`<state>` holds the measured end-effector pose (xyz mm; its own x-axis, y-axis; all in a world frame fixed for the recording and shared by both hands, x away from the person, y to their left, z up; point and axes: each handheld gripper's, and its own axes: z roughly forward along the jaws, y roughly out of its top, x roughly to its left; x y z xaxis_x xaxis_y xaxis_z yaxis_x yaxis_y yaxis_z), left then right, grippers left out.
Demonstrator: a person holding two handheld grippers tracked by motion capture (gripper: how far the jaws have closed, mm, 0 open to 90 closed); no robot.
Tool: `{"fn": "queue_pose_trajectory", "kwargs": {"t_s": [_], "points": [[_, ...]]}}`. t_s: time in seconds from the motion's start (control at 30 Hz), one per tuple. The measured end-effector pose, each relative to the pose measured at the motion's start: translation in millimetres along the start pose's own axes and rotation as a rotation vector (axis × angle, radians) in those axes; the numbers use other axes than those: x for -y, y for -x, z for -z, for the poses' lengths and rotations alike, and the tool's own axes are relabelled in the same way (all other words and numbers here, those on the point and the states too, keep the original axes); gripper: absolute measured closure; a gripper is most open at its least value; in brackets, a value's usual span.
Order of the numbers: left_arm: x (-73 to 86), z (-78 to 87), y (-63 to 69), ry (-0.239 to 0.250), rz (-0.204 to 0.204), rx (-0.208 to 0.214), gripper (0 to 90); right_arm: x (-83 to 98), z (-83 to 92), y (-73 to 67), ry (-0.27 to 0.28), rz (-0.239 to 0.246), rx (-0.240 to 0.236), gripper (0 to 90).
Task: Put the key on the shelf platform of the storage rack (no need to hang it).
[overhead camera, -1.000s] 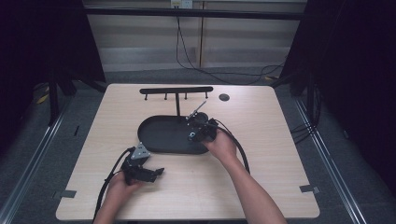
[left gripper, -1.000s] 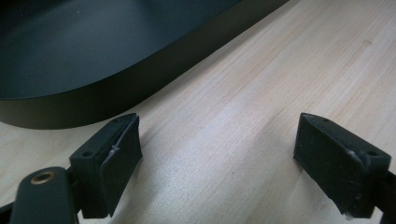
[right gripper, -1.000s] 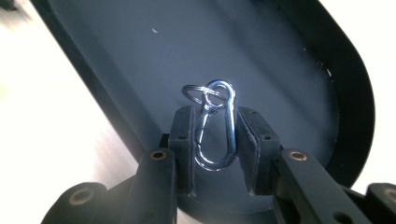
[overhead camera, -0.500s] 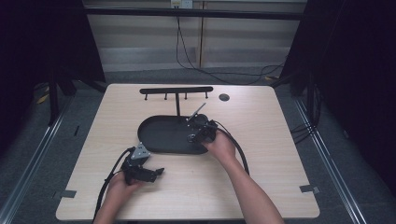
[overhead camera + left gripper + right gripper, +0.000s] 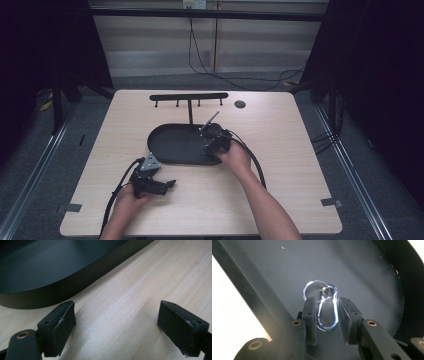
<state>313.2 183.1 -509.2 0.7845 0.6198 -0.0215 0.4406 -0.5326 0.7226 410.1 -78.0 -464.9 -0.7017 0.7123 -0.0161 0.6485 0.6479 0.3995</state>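
The right gripper [image 5: 326, 315] was clamped on a shiny metal carabiner with key ring [image 5: 325, 311] over the black oval tray [image 5: 367, 270]; its smooth curved sides could slip free.

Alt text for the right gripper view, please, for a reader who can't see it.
The right gripper is closed on a shiny metal snap hook with a key ring looped through its top end, above the floor of a black oval tray. Pale table shows beyond the tray's rim.
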Motion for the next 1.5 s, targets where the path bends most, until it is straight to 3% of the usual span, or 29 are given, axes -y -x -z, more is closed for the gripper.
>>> {"fn": "queue_pose_trajectory", "kwargs": {"t_s": [0.57, 1.23, 1.5], "points": [[0.0, 0.0, 0.0, 0.000, 0.000, 0.000, 14.5, 0.5, -6.1, -0.3, -0.011, 0.008, 0.023, 68.2], [0.0, 0.0, 0.0, 0.000, -0.001, 0.000, 14.4, 0.4, -10.7, 3.0, -0.011, -0.050, 0.017, 64.4], [0.0, 0.0, 0.0, -0.001, -0.002, 0.000, 14.2, 0.9, -10.1, 4.1, -0.020, -0.055, 0.039, 60.6]]}}
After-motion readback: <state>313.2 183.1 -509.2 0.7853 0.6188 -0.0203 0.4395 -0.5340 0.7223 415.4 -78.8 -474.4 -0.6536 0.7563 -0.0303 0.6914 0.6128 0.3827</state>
